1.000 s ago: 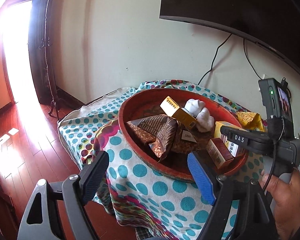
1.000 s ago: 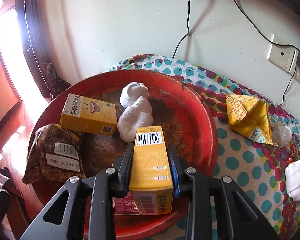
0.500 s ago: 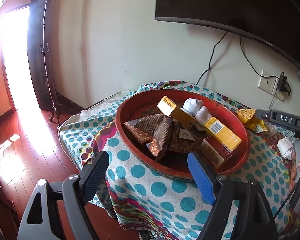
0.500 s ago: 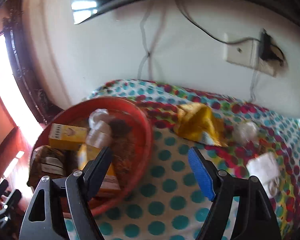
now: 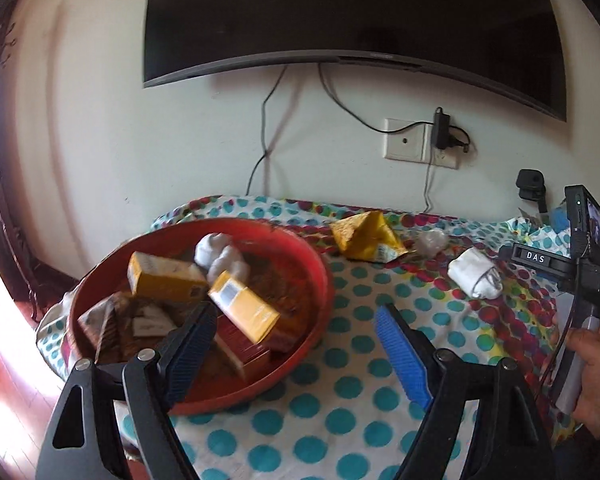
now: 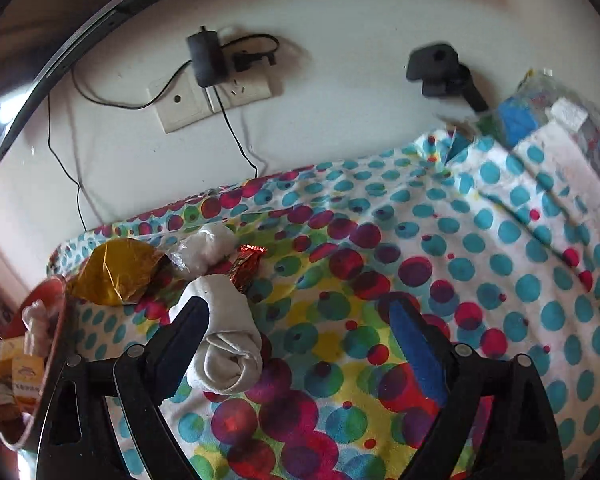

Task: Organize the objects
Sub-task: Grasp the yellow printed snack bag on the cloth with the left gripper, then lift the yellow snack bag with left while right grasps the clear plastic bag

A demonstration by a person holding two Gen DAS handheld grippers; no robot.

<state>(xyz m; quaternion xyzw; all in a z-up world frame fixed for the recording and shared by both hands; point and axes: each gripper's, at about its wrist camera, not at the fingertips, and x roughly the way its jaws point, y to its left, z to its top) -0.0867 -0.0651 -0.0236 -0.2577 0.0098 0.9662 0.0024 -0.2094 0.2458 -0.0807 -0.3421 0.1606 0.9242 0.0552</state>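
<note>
A red bowl point(image 5: 320, 280) sits on the left of the dotted tablecloth and holds two yellow boxes point(image 5: 244, 312), white socks point(image 5: 220, 256), brown bags and a red box. My left gripper point(image 5: 296, 320) is open above the bowl's right rim, with nothing in it. A yellow snack bag point(image 5: 364, 236), a clear-wrapped white bundle point(image 5: 430, 240) and a rolled white sock point(image 5: 476, 272) lie to the right of the bowl. My right gripper point(image 6: 300, 312) hangs over the cloth with its jaws opening. The rolled sock point(image 6: 224, 336) lies just inside its left finger, unpressed. A red foil wrapper point(image 6: 246, 264) lies behind the sock.
A person's hand point(image 5: 592, 364) holds the right gripper's handle at the right edge. On the wall behind are a dark TV point(image 5: 340, 12), a socket with a charger point(image 6: 208, 60) and trailing cables. A small black camera point(image 6: 436, 64) and clutter point(image 6: 540, 116) sit at the table's far right.
My right gripper let go of the yellow box in the bowl, opened, and swung right over the cloth to the rolled sock. My left gripper swung right too, staying open.
</note>
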